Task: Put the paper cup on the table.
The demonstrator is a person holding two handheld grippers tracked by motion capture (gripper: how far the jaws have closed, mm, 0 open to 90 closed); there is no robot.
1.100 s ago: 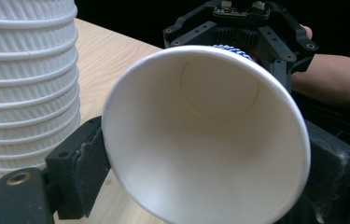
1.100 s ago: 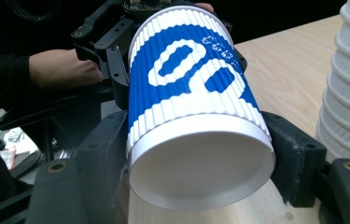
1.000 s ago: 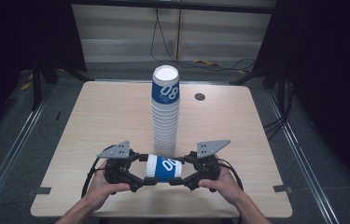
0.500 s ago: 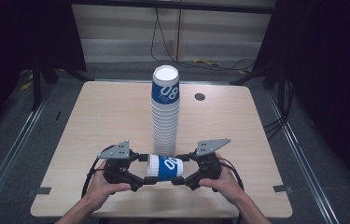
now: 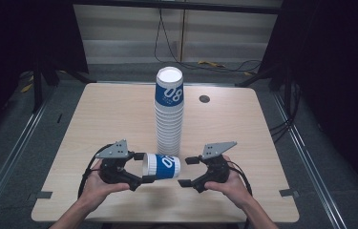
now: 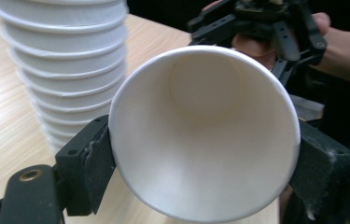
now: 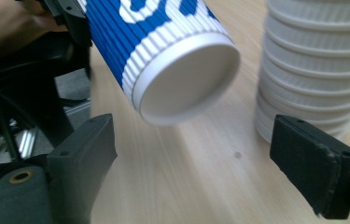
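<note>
Now the blue-and-white paper cup [image 5: 162,167] lies on its side in mid-air at the lower centre of the high view, just in front of the tall stack of cups [image 5: 169,114]. The left claw [image 5: 139,168] is clamped across the cup's open rim, one pad on each side, as the left gripper view shows with the white mouth [image 6: 204,135] facing the camera. The right claw [image 5: 189,171] has just been opening; its jaws stand wide apart with the cup's base [image 7: 186,79] ahead of them, untouched.

Judging by its look, the cup is very light, with a ribbed sleeve that should give good friction. The thin wall would crush easily under hard pressure; the rolled rim and the base ring are the stiffest places to hold.

A pale wood-grain worktop [image 5: 100,114] carries the stack, with a small round grommet [image 5: 204,98] at upper right. Dark curtains, floor rails and trailing cables surround it.
</note>
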